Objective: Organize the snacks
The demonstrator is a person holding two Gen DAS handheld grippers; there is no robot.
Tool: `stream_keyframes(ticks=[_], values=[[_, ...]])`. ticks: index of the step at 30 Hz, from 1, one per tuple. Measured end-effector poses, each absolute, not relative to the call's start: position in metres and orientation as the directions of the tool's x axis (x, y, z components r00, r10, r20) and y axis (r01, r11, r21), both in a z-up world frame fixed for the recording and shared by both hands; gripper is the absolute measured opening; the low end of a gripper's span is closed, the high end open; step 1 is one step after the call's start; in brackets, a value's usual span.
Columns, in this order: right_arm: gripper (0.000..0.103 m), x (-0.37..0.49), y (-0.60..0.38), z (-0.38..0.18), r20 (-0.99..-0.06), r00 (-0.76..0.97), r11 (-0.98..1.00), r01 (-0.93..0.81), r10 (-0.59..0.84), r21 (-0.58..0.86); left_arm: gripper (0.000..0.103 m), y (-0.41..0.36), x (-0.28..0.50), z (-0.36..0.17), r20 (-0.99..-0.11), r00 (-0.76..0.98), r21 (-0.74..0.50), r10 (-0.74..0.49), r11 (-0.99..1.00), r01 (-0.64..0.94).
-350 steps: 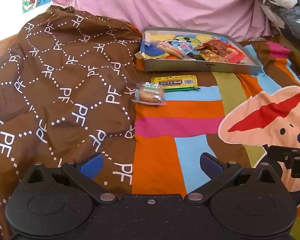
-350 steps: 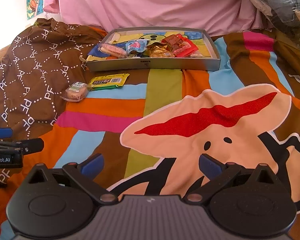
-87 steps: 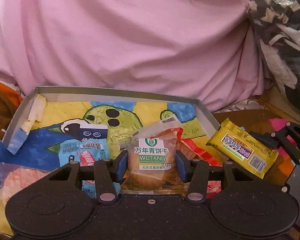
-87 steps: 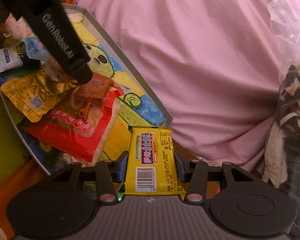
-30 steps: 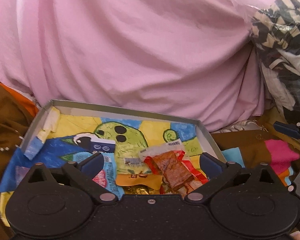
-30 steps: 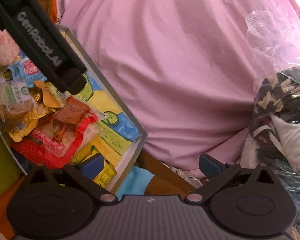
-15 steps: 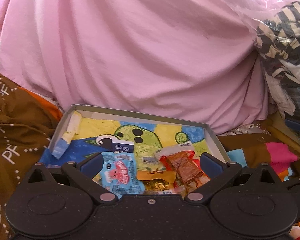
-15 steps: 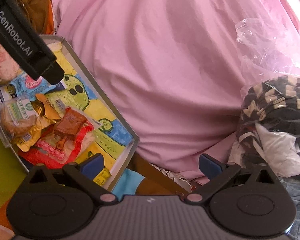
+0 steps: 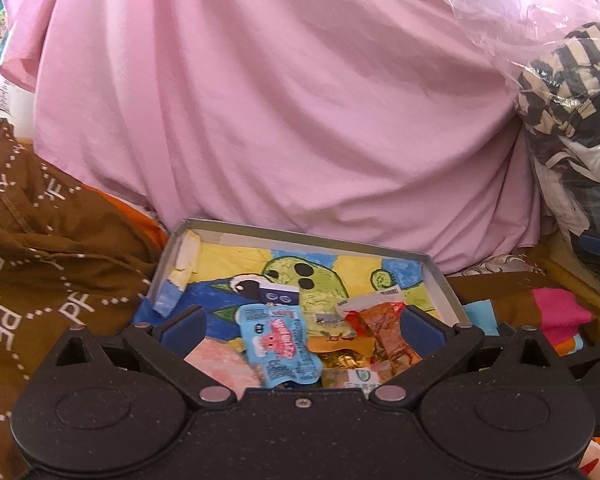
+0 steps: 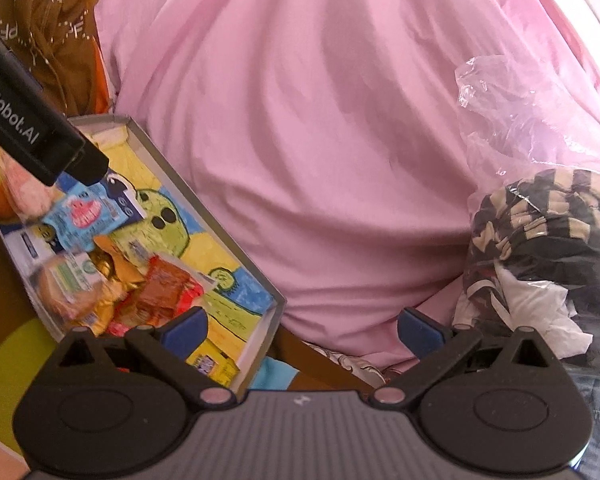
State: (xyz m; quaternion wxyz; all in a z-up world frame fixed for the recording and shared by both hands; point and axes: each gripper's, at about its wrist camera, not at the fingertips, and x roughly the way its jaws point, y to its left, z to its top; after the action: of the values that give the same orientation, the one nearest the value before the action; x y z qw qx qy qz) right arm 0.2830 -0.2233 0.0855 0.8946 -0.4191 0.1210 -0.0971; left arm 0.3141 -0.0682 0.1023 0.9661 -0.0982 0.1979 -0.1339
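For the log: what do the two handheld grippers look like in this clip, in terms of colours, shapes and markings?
The left gripper has a speckled black body with two round discs, silver pivot pins and blue finger pads. The right gripper matches, but its centre panel is ribbed grey. White "enRobot.AI" lettering shows on the left gripper's black side in the right wrist view.

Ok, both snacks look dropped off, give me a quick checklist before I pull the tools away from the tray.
1. Left tool open and holding nothing: ok.
2. Right tool open and holding nothing: ok.
3. Biscuit pack lying inside the tray: ok.
4. Yellow bar inside the tray, at its near right corner: ok, though only partly visible.
5. Blue packet and red pack between the left tool's fingers but not pinched: ok.
6. Snacks left on the blanket outside the tray: cannot tell, that area is out of view.
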Motion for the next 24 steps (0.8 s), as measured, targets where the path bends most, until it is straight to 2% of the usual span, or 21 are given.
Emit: stream_keyframes(ticks=[24], values=[[0.103,0.207,-0.187,0.093,-0.184,0.957,0.763,0.057,-0.226,-0.643,0.102,-0.014,0.232,0.103,-0.385,0.896,-0.191,-0.219,0.969,0.154]])
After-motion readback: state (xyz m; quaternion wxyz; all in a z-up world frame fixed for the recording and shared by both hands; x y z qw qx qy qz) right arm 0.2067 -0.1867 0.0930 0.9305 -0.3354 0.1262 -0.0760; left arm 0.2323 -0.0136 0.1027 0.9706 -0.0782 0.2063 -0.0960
